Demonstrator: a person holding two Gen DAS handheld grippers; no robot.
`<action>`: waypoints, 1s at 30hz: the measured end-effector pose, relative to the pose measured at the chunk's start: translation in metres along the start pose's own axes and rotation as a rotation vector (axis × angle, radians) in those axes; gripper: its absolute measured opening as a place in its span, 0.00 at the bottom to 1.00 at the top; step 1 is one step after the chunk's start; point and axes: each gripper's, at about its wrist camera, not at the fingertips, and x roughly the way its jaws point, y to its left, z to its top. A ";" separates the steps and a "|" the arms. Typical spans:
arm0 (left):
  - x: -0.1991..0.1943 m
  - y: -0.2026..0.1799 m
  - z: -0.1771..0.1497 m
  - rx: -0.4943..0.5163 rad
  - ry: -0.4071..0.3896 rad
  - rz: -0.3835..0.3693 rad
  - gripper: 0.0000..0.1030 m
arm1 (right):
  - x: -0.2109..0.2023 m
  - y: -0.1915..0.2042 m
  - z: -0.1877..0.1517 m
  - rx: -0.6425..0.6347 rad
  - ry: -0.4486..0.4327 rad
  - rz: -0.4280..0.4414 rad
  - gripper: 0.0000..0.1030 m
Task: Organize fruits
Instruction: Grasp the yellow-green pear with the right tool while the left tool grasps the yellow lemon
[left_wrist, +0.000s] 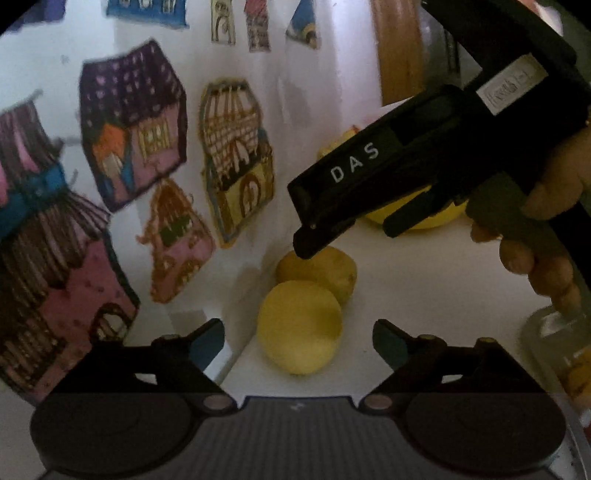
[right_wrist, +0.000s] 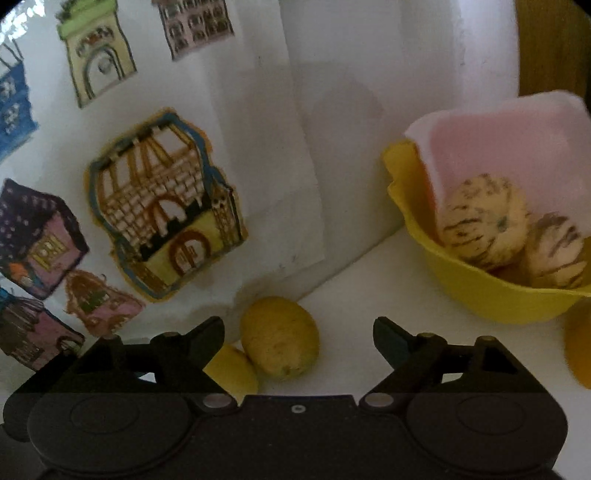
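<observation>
Both grippers are standing wide apart and gripping nothing. Nearest of all, the left gripper (left_wrist: 298, 341) is facing a smooth yellow fruit (left_wrist: 300, 326), which is sitting almost centred between its fingers and just ahead of their tips, so the left looks better placed for that one. Touching it from behind is a duller, speckled oval fruit (left_wrist: 325, 271). The right gripper (right_wrist: 298, 339) is looking at this same oval fruit (right_wrist: 280, 338) slightly left of its midline, its long axis slanting across the gap, the smooth one (right_wrist: 232, 373) peeking from beneath the left finger. Farther right, a yellow bowl (right_wrist: 476, 291) is holding two striped round fruits (right_wrist: 484, 221), probably the destination. Behind everything, a white wall with house drawings (right_wrist: 162, 206) is closing the counter (right_wrist: 369, 295).
</observation>
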 end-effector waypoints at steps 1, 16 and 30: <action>0.003 -0.001 0.000 -0.002 0.008 0.005 0.83 | 0.003 0.000 0.000 0.003 0.005 0.003 0.85; 0.044 -0.008 0.001 -0.048 0.053 0.008 0.68 | 0.048 0.005 -0.006 0.072 0.033 -0.004 0.69; 0.070 -0.013 0.001 -0.080 0.049 0.023 0.58 | 0.055 -0.009 -0.017 0.166 0.012 0.039 0.57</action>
